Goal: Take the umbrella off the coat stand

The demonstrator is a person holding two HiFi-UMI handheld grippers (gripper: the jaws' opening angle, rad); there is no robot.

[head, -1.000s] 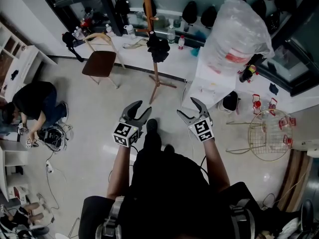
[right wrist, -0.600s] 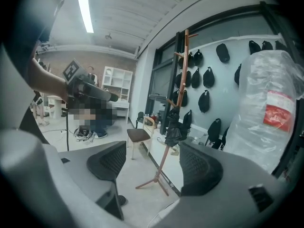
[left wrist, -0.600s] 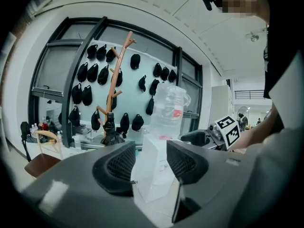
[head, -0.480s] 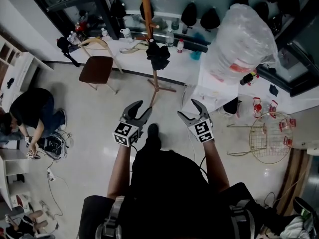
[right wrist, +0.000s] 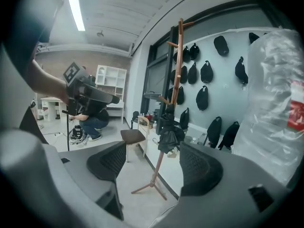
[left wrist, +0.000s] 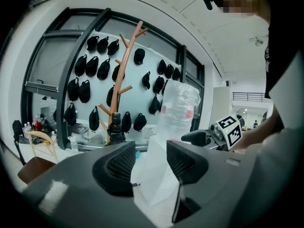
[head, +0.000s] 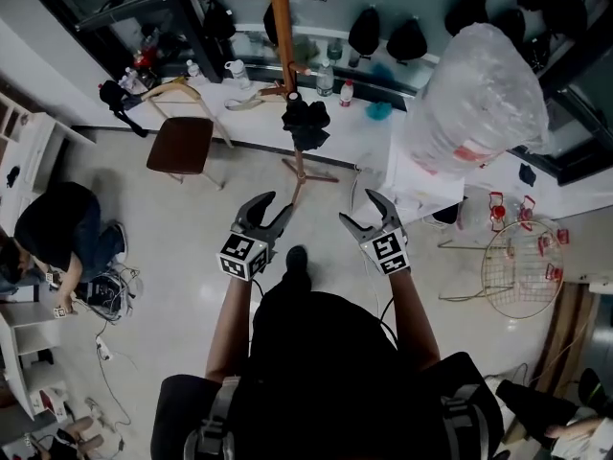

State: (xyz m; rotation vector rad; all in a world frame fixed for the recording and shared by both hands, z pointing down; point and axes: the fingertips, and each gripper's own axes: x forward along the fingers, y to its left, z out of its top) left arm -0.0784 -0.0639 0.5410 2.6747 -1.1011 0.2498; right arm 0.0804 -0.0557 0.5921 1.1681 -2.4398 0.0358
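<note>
A black folded umbrella point(head: 306, 120) hangs on a wooden coat stand point(head: 279, 8) that rises from the floor ahead of me. My left gripper point(head: 266, 209) and right gripper point(head: 362, 207) are held side by side, well short of the stand, both open with nothing between the jaws. In the left gripper view the umbrella point(left wrist: 115, 129) hangs low on the stand point(left wrist: 126, 75), far beyond and left of the left gripper point(left wrist: 151, 158). In the right gripper view the umbrella point(right wrist: 168, 134) and the stand point(right wrist: 176, 70) show in the gap of the right gripper point(right wrist: 153, 163).
A wooden chair point(head: 184, 137) stands left of the coat stand. A large clear plastic bag point(head: 474, 94) sits on a white table to the right, with a wire basket point(head: 522, 262) beyond. A person point(head: 62, 218) crouches at the left among cables. Black caps hang on the wall.
Both grippers have moved forward towards the coat stand, which now lies a little closer in the head view. Their jaws stand as before.
</note>
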